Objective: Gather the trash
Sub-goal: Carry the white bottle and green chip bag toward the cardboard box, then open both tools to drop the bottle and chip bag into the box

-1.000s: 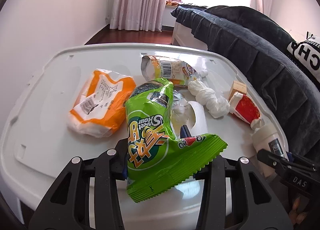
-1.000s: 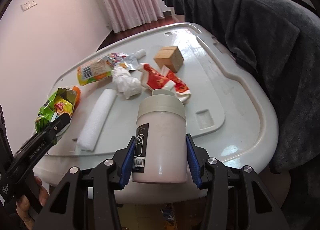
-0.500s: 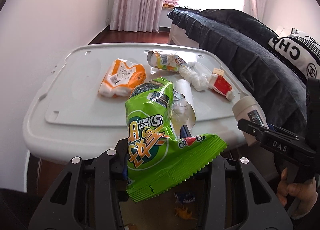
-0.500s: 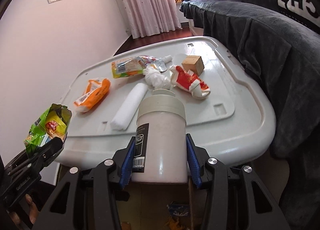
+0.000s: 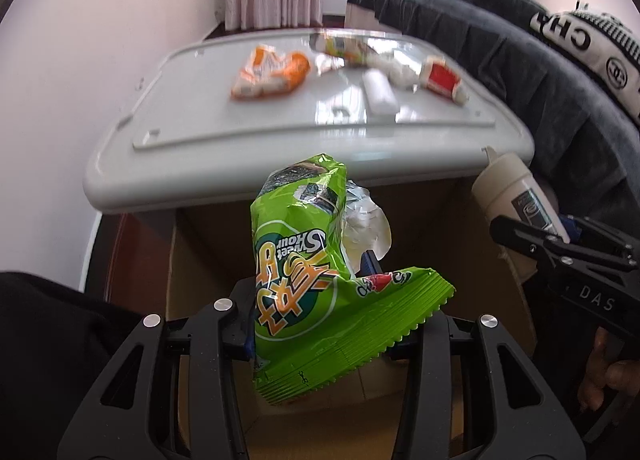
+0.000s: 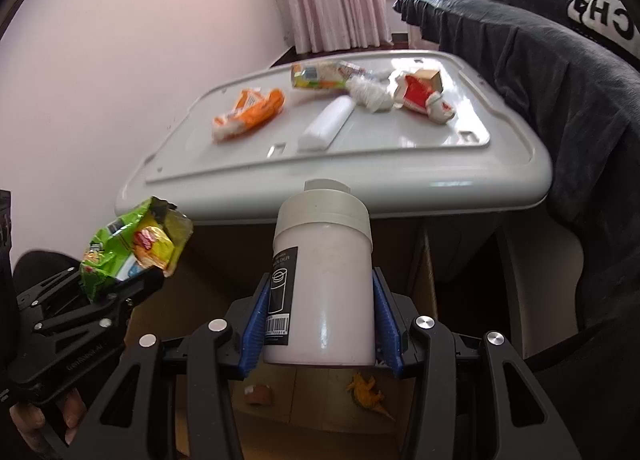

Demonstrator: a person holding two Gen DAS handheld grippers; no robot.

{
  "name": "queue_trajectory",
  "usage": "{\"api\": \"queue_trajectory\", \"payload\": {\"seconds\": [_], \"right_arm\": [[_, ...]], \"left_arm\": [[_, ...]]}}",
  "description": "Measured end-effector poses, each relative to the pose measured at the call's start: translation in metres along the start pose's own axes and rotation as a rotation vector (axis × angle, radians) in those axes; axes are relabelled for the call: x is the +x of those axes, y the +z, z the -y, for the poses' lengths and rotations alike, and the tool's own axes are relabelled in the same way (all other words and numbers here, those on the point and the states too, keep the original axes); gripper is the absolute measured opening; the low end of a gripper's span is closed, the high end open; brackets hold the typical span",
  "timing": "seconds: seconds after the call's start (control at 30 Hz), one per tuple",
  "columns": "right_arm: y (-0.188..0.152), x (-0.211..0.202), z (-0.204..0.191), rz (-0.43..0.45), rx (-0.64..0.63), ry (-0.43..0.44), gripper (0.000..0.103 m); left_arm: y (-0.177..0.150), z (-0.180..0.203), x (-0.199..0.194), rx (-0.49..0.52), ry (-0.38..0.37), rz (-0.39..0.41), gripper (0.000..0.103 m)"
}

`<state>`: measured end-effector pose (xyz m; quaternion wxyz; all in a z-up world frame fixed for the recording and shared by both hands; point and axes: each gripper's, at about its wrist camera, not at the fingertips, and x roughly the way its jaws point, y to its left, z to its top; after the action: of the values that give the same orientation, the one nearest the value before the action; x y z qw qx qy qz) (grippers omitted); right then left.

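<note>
Left wrist view: my left gripper (image 5: pixel 320 324) has its fingers pinched on the green snack bag (image 5: pixel 316 280), which stands up crumpled between them, torn top open with silver lining showing. I hold it short of the near edge of the white lid (image 5: pixel 280 131), over a brown cardboard box (image 5: pixel 448 227) that sits below that edge. On the lid, well beyond the bag, lie an orange wrapper (image 5: pixel 272 75), a white roll (image 5: pixel 380 93), a red-and-white wrapper (image 5: pixel 442 79) and a blurred colourful pouch (image 5: pixel 344 49). Right of the lid's near corner, the white bottle (image 5: pixel 516 195) shows in the other gripper. Right wrist view: my right gripper (image 6: pixel 320 324) is closed on the white bottle (image 6: pixel 322 284), blue pads (image 6: pixel 256 328) pressed to both its sides, cap pointing toward the lid (image 6: pixel 400 175), also just short of its near edge and above the box (image 6: pixel 312 400). Left of the bottle, the green bag (image 6: pixel 132 248) sits in the left gripper (image 6: pixel 120 296). Inside the box I see an orange scrap (image 6: pixel 368 394), blurred.
</note>
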<state>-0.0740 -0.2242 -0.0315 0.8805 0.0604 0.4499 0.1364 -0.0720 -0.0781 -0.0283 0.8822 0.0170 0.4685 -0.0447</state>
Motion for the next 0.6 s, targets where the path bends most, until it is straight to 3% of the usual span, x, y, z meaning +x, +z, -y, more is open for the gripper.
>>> {"api": "queue_trajectory", "payload": {"seconds": [0.3, 0.33, 0.6], "right_arm": [[-0.013, 0.036, 0.012, -0.119, 0.030, -0.042, 0.047], [-0.013, 0.038, 0.013, -0.125, 0.031, -0.043, 0.047], [-0.015, 0.040, 0.012, -0.135, 0.016, -0.047, 0.047]], "left_arm": [[-0.016, -0.002, 0.045, -0.013, 0.022, -0.148, 0.042], [-0.017, -0.003, 0.047, -0.030, 0.032, -0.119, 0.042], [-0.017, -0.004, 0.050, -0.045, 0.040, -0.134, 0.044]]}}
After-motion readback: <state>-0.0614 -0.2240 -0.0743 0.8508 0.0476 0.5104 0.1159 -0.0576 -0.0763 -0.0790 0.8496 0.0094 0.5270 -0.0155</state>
